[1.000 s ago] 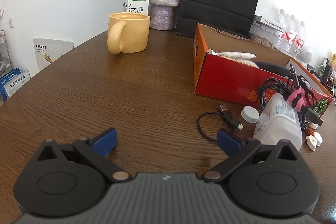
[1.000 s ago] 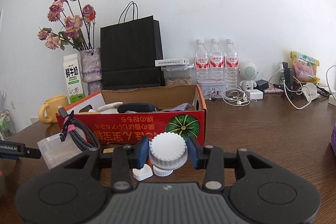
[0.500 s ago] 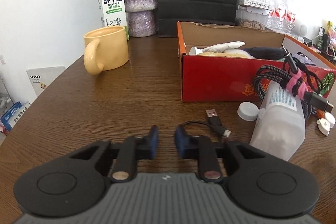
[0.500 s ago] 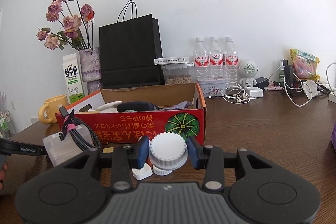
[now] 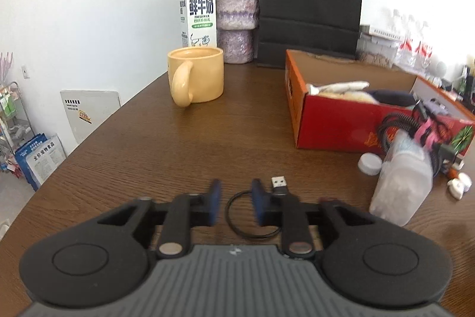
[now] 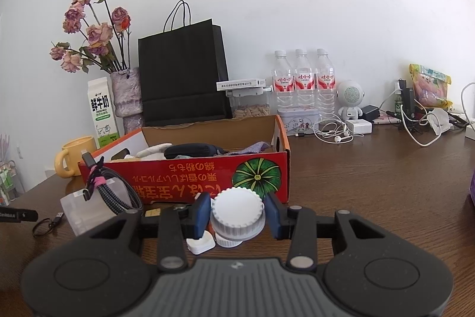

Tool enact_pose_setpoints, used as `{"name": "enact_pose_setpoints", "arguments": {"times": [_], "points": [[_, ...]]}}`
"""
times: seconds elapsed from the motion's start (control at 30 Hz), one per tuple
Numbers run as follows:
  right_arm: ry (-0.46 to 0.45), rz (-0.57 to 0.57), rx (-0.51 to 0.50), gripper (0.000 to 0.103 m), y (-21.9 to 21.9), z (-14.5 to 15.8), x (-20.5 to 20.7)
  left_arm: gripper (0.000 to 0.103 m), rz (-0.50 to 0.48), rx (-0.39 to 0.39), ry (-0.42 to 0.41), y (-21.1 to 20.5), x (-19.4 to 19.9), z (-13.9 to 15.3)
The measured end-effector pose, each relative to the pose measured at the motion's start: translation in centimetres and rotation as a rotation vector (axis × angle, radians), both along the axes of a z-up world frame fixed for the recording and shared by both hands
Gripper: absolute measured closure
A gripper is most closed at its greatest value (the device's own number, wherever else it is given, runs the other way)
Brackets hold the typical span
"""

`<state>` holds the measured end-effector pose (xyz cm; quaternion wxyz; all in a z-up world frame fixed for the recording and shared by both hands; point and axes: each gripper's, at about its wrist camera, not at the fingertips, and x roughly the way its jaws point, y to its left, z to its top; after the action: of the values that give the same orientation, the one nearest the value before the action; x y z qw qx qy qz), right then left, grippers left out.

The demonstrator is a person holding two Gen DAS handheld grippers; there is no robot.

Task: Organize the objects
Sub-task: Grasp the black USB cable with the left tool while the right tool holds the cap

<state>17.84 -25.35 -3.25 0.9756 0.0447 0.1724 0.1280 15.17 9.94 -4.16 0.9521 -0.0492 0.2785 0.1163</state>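
Sorting clutter on a wooden bench [image 5: 124,156] beside a red box [image 5: 350,127].
Left tool [image 5: 236,199] opening over a looped black cable [image 5: 237,213] – nothing gripped, cable flat on the bench, its USB plug just past the right fingertip. Right tool [image 6: 237,213] clenched on a white ribbed cap [image 6: 237,214] – held in front of the box's printed side.

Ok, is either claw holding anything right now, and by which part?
The right claw grips the white ribbed cap by its sides. The left claw holds nothing: its jaws are opening over the thin black cable loop.
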Motion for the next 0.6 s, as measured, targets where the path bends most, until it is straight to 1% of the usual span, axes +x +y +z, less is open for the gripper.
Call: {"name": "enact_pose_setpoints", "arguments": {"times": [0.03,0.07,0.1,0.17,0.3,0.33,0.4,0.43,0.47,0.5,0.53,0.6], "points": [[0.001,0.000,0.002,0.064,0.0,0.0,0.0,0.002,0.003,-0.011,-0.011,-0.3,-0.1,0.3],[0.001,0.000,0.002,0.064,0.0,0.0,0.0,0.002,0.010,-0.003,-0.021,-0.8,-0.3,0.5],[0.001,0.000,0.003,0.064,0.0,0.0,0.0,0.000,0.006,0.009,-0.015,-1.4,-0.2,0.5],[0.001,0.000,0.002,0.064,-0.1,0.0,0.0,0.000,0.003,0.027,0.004,-2.6,0.2,0.3],[0.001,-0.001,0.005,0.064,-0.1,0.0,0.0,0.001,0.044,0.052,0.040,-3.9,1.4,-0.4],[0.001,0.000,0.006,0.064,-0.1,0.0,0.0,0.003,0.053,0.055,0.048,-4.2,1.8,-0.6],[0.003,0.000,0.008,0.064,-0.2,0.0,0.1,0.009,0.062,0.062,0.065,-4.5,2.5,-0.9],[0.004,0.001,0.010,0.064,-0.2,0.0,0.1,0.016,0.067,0.069,0.078,-4.7,2.9,-1.2],[0.004,0.002,0.012,0.064,-0.3,0.0,0.1,0.026,0.074,0.074,0.095,-4.9,3.3,-1.4],[0.005,0.002,0.014,0.064,-0.3,0.0,0.1,0.033,0.075,0.071,0.112,-5.0,3.8,-1.7],[0.006,0.002,0.015,0.064,-0.3,0.0,0.1,0.045,0.070,0.062,0.114,-5.0,4.0,-1.9],[0.008,0.003,0.018,0.064,-0.3,0.0,0.1,0.073,0.072,0.073,0.112,-5.3,4.1,-1.8]]}}
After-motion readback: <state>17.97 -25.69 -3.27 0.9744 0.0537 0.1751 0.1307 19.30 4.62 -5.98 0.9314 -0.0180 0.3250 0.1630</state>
